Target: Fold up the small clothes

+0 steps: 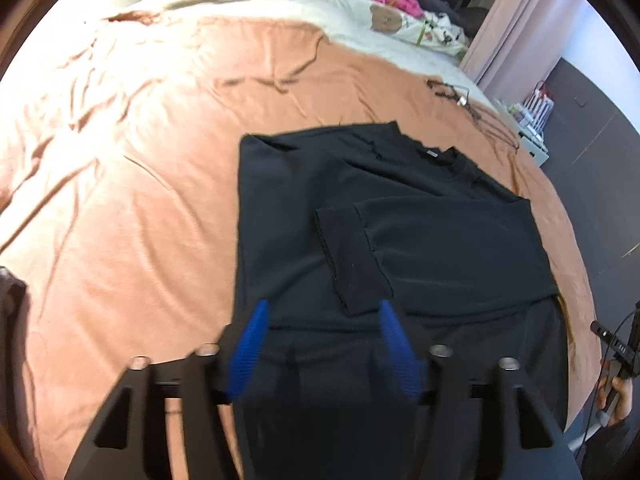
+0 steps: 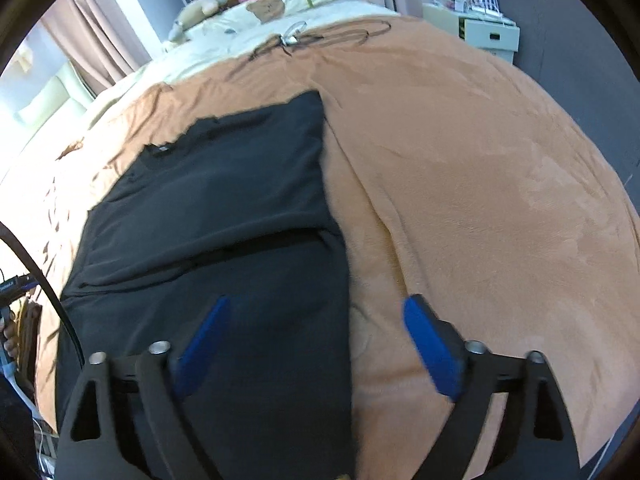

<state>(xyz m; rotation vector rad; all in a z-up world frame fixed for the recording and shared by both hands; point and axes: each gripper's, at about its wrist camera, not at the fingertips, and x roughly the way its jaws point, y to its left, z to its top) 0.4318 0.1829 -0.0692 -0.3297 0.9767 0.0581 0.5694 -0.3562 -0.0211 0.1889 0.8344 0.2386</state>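
Both grippers, left and right, stood spread wide and held nothing. They hung tilted down above the shirt on the bed.

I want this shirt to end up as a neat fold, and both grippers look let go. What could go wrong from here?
1. The folded-in sleeve lies loose on the black T-shirt; a jaw brushing it could flip it open.
2. The brown blanket is soft and wrinkled; the next pinch by the right gripper may catch it along with the shirt.
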